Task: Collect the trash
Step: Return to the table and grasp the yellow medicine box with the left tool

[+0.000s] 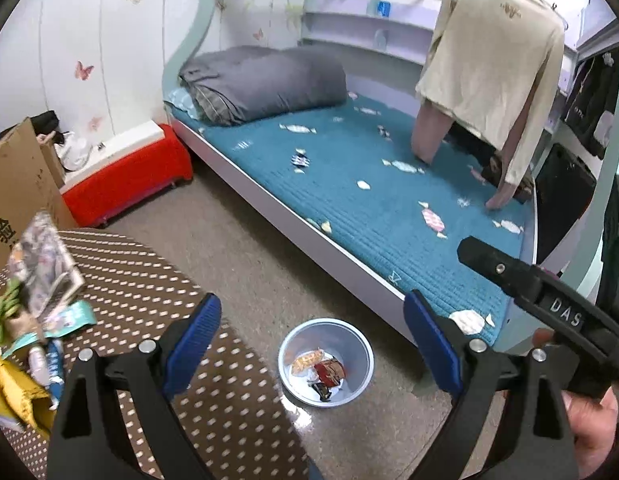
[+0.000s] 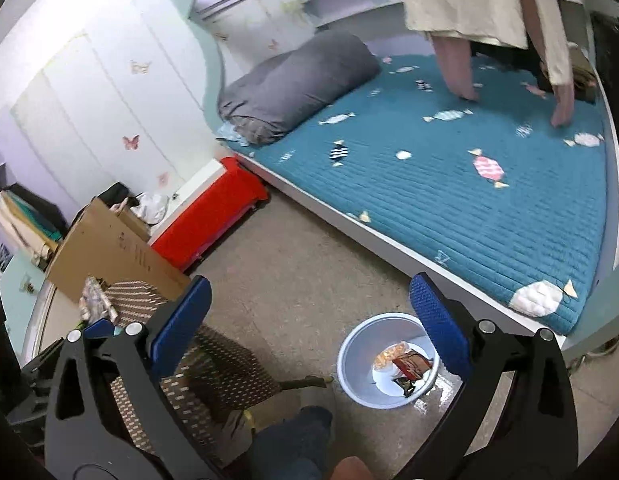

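A pale blue basin (image 1: 351, 344) stands on the floor by the bed, holding an orange wrapper (image 1: 307, 360), a red wrapper (image 1: 329, 370) and a small dark one. My left gripper (image 1: 313, 332) hangs above it, open, with nothing between its blue pads. The right gripper (image 2: 311, 320) is also open and empty, above the same basin (image 2: 361, 360); its black body (image 1: 549, 296) crosses the right of the left wrist view. More trash lies on the polka-dot table (image 1: 157, 280): a printed packet (image 1: 45, 272), a teal wrapper (image 1: 69, 316) and a yellow bag (image 1: 17, 392).
The bed with a teal quilt (image 1: 369, 200) and a folded grey duvet (image 1: 265, 84) fills the right side. A red storage box (image 1: 129, 184) and a cardboard box (image 1: 21, 184) stand at the left. A cream garment (image 1: 493, 60) hangs over the bed. A person's knee (image 2: 305, 432) is below.
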`<act>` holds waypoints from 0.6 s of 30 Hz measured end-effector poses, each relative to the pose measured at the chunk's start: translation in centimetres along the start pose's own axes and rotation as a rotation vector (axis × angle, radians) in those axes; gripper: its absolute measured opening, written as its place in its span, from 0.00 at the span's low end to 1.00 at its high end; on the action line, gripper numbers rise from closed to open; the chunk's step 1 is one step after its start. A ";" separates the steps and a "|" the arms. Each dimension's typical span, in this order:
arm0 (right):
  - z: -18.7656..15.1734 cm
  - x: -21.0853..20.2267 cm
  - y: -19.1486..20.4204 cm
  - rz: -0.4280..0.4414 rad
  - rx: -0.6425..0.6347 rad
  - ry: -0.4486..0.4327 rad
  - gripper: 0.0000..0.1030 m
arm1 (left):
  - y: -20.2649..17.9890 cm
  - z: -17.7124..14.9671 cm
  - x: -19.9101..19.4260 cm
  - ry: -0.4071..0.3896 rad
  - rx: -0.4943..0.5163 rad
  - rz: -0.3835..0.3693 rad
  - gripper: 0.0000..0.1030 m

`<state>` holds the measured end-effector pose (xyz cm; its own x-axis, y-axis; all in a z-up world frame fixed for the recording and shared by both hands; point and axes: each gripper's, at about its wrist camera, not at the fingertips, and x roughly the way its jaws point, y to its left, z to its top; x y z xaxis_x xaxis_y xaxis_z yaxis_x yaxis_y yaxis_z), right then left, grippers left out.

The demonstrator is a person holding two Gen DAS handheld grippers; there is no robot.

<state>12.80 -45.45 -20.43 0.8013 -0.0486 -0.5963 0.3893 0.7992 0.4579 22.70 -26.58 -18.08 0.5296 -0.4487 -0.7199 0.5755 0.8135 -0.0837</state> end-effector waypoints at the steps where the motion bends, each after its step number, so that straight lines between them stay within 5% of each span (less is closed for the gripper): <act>1: 0.0 -0.4 0.7 0.011 -0.009 -0.008 0.94 | 0.5 -0.2 -0.9 -0.011 -0.014 0.001 0.88; 18: -2.0 -1.7 13.0 0.154 -0.208 0.037 0.94 | 10.7 -4.8 -12.2 -0.154 -0.164 0.155 0.88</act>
<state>15.57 -33.73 -14.78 0.8253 0.1025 -0.5554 0.1590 0.9015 0.4025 19.40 -10.58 -13.47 0.6991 -0.3547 -0.6209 0.3783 0.9203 -0.0999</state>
